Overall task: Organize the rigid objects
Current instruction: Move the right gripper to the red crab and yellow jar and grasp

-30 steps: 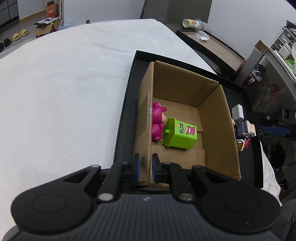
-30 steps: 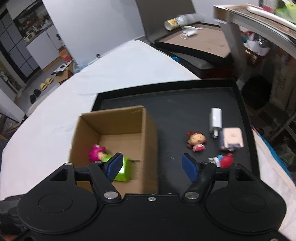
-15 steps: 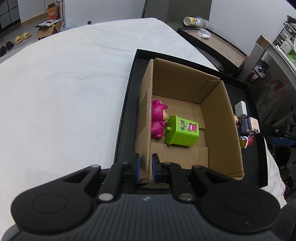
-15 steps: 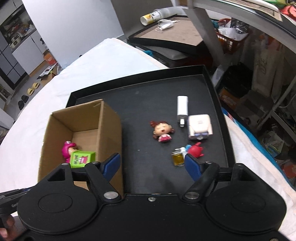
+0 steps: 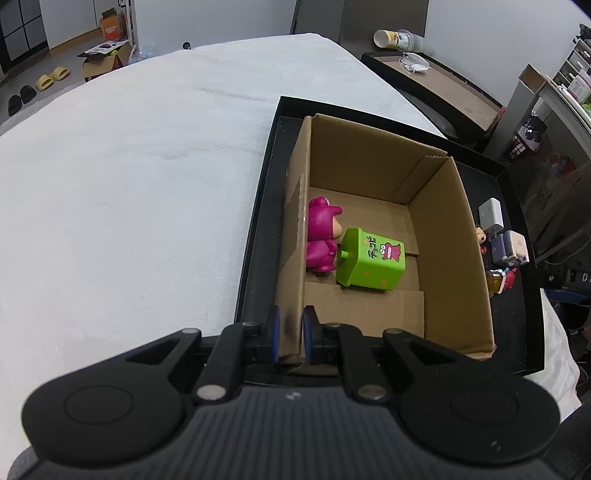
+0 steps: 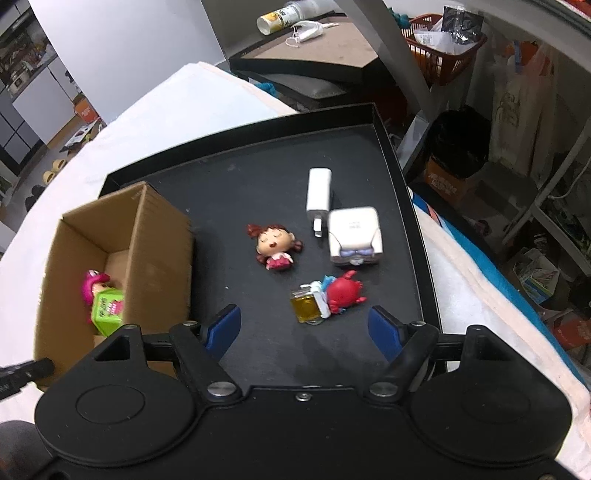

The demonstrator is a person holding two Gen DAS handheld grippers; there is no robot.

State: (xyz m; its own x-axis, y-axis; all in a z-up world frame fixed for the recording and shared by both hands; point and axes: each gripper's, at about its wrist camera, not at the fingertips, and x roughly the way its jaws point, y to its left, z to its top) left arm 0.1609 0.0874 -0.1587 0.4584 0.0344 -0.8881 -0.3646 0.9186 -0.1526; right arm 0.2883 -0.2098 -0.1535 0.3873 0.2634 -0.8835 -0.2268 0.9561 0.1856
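The open-topped brown cardboard box (image 5: 436, 236) has bare floor along its right side; a pink bear figurine (image 5: 322, 236) and green boxy toy (image 5: 371, 263) crowd the left. On the black tray (image 6: 236, 177), bare surface lies between box and the clustered small toys (image 6: 325, 299).

White walls (image 5: 221, 18), a grey floor (image 5: 55, 55) with what look like slippers (image 5: 51, 75), and cluttered metal shelving (image 6: 546, 155).
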